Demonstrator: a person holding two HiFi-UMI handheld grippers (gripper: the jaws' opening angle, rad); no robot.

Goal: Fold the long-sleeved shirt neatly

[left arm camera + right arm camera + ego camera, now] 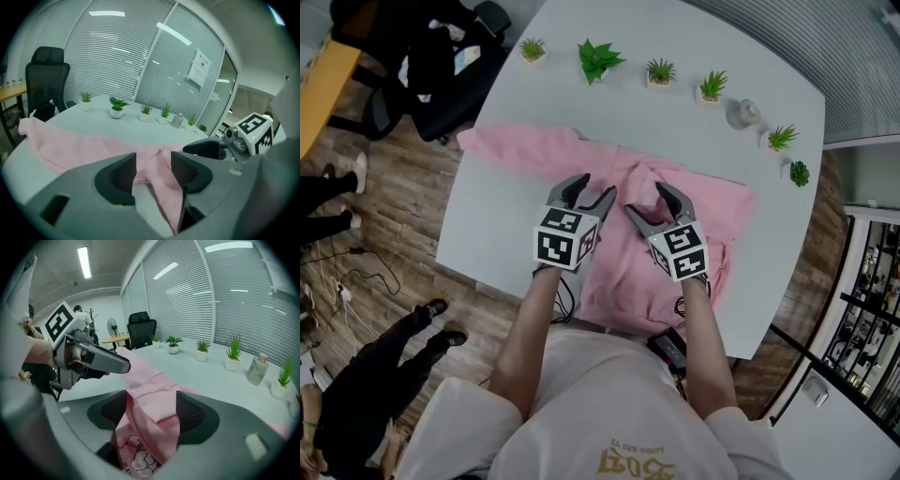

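Observation:
A pink long-sleeved shirt (623, 267) lies on the white table (675, 122), one sleeve (525, 150) stretched out to the far left. Both grippers hover over its middle, side by side. My left gripper (593, 192) is open; in the left gripper view (152, 171) the shirt (84, 145) and a strip of table show in the gap below the jaws. My right gripper (647, 202) is open too. In the right gripper view (152, 411) a bunched fold of the shirt (150, 399) lies loosely between the wide jaws, with a cartoon print (138, 465) below.
Several small potted plants (660, 71) and a small bottle (745, 114) line the table's far edge. A black office chair (441, 66) stands at the far left. People's legs (384, 361) show on the wood floor to the left. The shirt's near hem hangs at the front table edge.

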